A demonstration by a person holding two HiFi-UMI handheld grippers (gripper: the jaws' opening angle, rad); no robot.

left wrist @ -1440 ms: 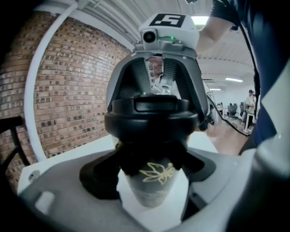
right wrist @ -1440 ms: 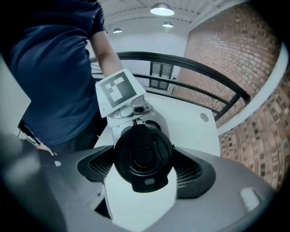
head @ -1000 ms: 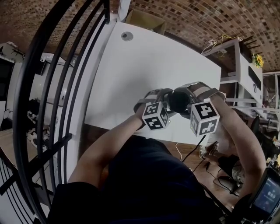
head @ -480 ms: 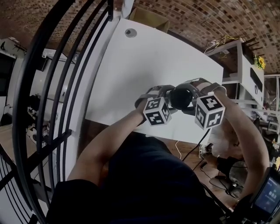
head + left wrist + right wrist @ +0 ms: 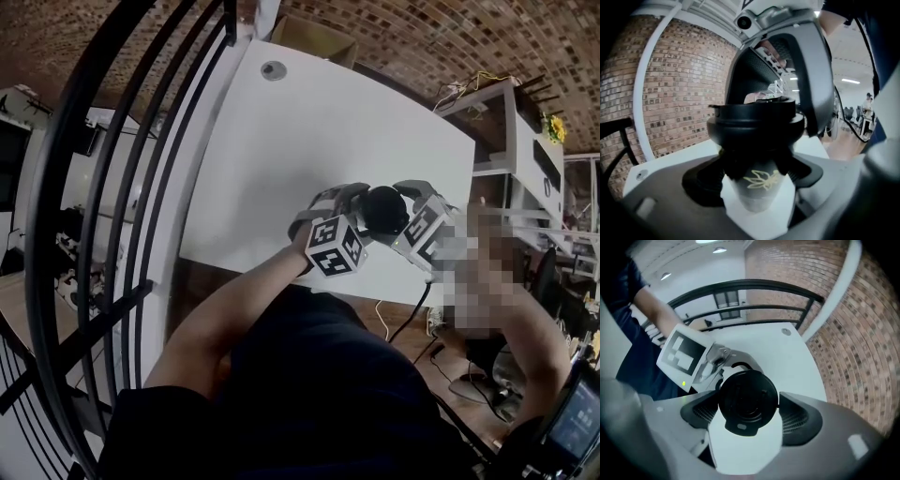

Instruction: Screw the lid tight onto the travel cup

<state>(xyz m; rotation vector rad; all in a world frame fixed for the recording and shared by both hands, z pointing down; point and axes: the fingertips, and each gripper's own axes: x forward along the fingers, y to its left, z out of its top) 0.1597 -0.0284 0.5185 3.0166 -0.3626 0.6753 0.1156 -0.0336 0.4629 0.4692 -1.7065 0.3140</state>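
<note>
Travel cup (image 5: 758, 190) between the left gripper's (image 5: 757, 176) jaws, gold leaf mark facing the camera, long axis crossing that gripper's line of sight. Its lidded end points away from the gripper body. The jaws stand wide and pinch the cup's body just beneath the black lid (image 5: 756, 125). Over to the right gripper (image 5: 749, 409): it looks straight down the cup's axis and the round top of the lid fills the gap. A ribbed pad presses on each side of the rim, so that one has the lid clamped. The two grippers meet nose to nose over the near edge of the white surface (image 5: 309, 131), the right one reaching in past the lid end. The person's bare left forearm (image 5: 234, 314) runs forward, elbow bent. Whether the cup's base rests on the surface, I can't tell.
</note>
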